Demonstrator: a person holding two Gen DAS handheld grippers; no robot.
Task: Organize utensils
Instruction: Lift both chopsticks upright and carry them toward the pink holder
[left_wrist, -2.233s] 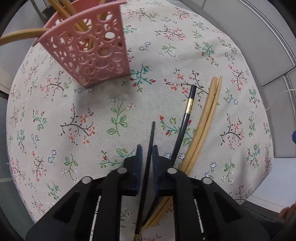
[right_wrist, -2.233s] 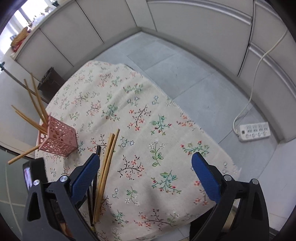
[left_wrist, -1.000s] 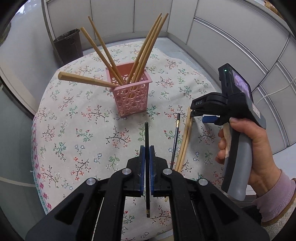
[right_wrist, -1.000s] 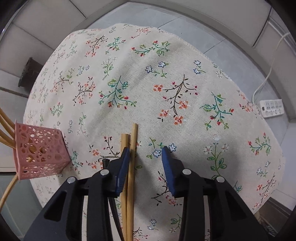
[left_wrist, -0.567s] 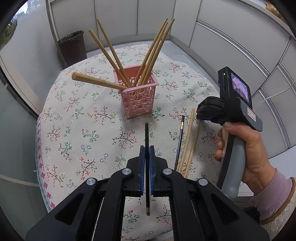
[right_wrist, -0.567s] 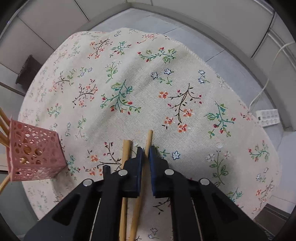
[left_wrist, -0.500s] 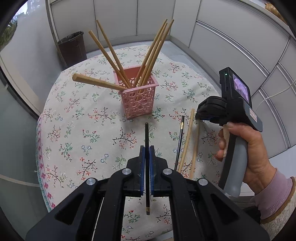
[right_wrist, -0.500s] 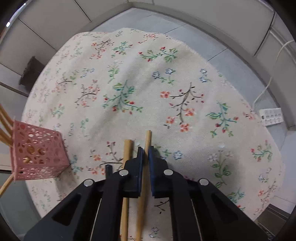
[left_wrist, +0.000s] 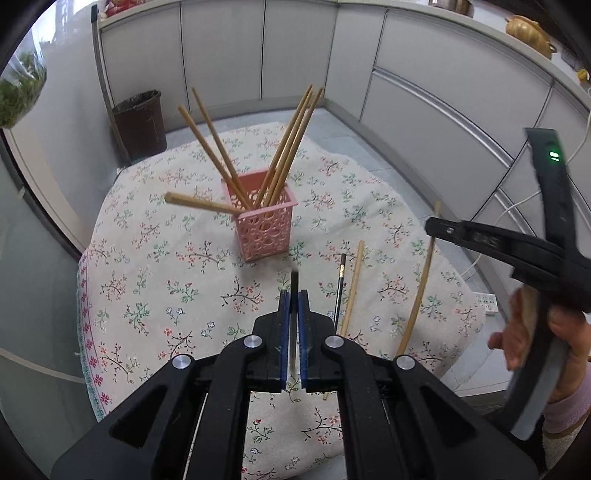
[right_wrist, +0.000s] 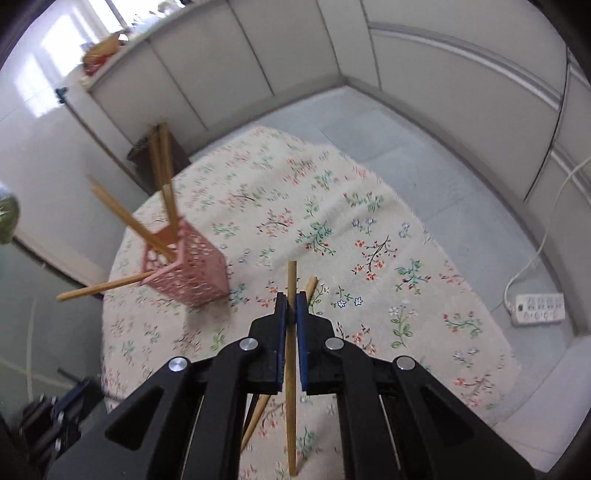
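A pale wooden chopstick is clamped between the blue pads of the right gripper, its jaws closed tight on the shaft; the stick runs straight through the grip, one end poking out ahead of the pads and the other hanging below them, clear of the cloth. From the left wrist view the same stick hangs lifted above the bench, slanting down from the right gripper, which points in from the right, held by a hand wrapped round the grey handle, a pinkish sleeve at the wrist.

The left gripper points steeply down at the bench with its jaws together on a black chopstick, the dark shaft standing out a little beyond the pads.

On the floral cloth covering the round bench, a second black chopstick and another wooden chopstick lie side by side, just right of the left gripper. Further back, near the middle of the bench, stands the pink perforated holder, upright, with several wooden chopsticks fanned out of its top and one leaning low to the left. In the right wrist view the holder sits left of the jaws.

Behind the bench a dark bin stands against the grey cabinets, and a white power strip lies on the floor at the right
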